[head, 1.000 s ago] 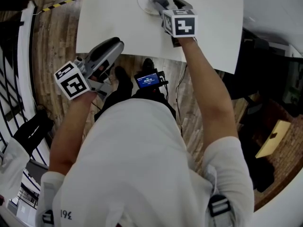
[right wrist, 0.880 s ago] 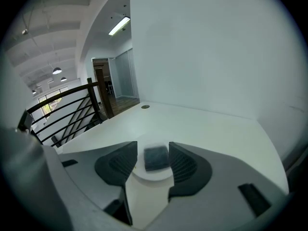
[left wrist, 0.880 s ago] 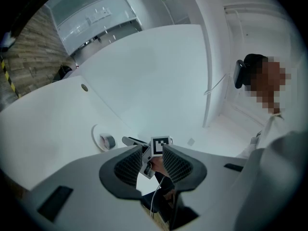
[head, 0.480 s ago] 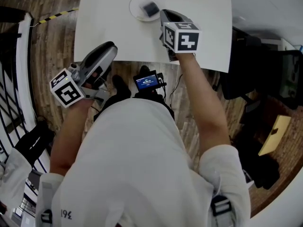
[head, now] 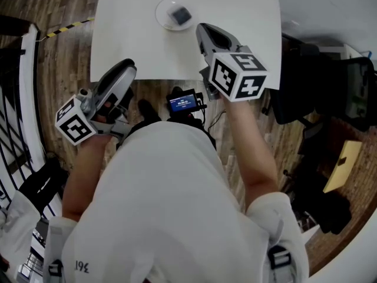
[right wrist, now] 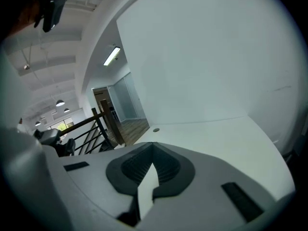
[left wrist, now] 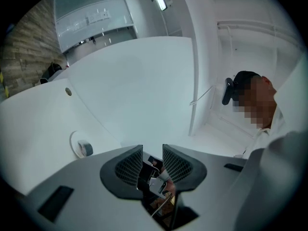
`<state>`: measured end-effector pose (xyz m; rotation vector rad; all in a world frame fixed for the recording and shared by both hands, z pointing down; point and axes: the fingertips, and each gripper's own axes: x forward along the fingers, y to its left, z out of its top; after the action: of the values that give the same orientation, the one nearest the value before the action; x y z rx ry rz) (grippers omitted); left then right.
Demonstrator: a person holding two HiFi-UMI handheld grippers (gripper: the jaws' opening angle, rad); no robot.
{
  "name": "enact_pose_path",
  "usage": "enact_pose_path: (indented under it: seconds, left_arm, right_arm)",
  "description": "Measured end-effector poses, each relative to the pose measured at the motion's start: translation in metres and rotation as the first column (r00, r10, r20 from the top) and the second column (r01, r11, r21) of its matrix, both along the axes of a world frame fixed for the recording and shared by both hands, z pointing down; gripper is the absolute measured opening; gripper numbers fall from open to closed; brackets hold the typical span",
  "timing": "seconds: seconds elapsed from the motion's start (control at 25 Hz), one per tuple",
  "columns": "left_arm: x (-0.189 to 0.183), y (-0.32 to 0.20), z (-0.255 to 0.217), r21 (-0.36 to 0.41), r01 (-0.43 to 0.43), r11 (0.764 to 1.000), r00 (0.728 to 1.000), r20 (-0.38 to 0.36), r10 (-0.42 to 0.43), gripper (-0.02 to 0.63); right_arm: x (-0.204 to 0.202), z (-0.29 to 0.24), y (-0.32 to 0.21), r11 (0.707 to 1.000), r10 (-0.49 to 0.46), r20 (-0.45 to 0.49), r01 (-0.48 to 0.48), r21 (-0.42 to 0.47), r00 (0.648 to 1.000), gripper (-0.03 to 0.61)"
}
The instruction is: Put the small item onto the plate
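Observation:
A small dark item (head: 179,15) lies on the little white plate (head: 165,10) at the far side of the white table. The left gripper view also has the plate (left wrist: 73,139) and the item (left wrist: 85,148), low at the left. My right gripper (head: 203,31) hovers above the table just to the plate's right and nearer me; its jaws meet with nothing between them (right wrist: 153,147). My left gripper (head: 126,68) hangs over the table's near left edge. Its jaws stand a little apart and empty (left wrist: 153,150).
The white table (head: 247,16) has a small round hole (left wrist: 68,92) in its top. A black device with a lit screen (head: 184,102) sits below the near edge. A dark railing (head: 23,69) runs along the left. A person (left wrist: 250,100) stands beyond the table.
The right gripper left the item on the plate, shut empty, then rose and drew back toward me. The left gripper lifted and drifted back off the table edge.

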<state>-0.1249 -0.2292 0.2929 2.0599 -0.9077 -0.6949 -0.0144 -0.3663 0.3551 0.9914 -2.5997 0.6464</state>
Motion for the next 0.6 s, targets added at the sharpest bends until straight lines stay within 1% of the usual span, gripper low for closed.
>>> enact_pose_path:
  seconds: [0.24,0.4,0.6]
  left_arm:
    - [-0.002,0.014,-0.013,0.016,-0.007,1.000,0.999,-0.031,0.008,0.123]
    - [-0.007,0.023,-0.024,0.026,0.000,1.000,0.999,-0.032,0.001,0.123]
    - [-0.006,0.031,-0.046,0.064,0.000,0.998,0.999,-0.036,0.003,0.123]
  right_arm:
    - [0.007,-0.029,0.033,0.999,-0.025,0.050,0.024,0.028,0.998,0.002]
    - [0.011,-0.045,0.052,0.999,-0.034,0.086,0.031,0.030,0.996,0.002]
    - [0.011,-0.072,0.070,0.998,-0.043,0.162,0.036,0.045,0.986,0.002]
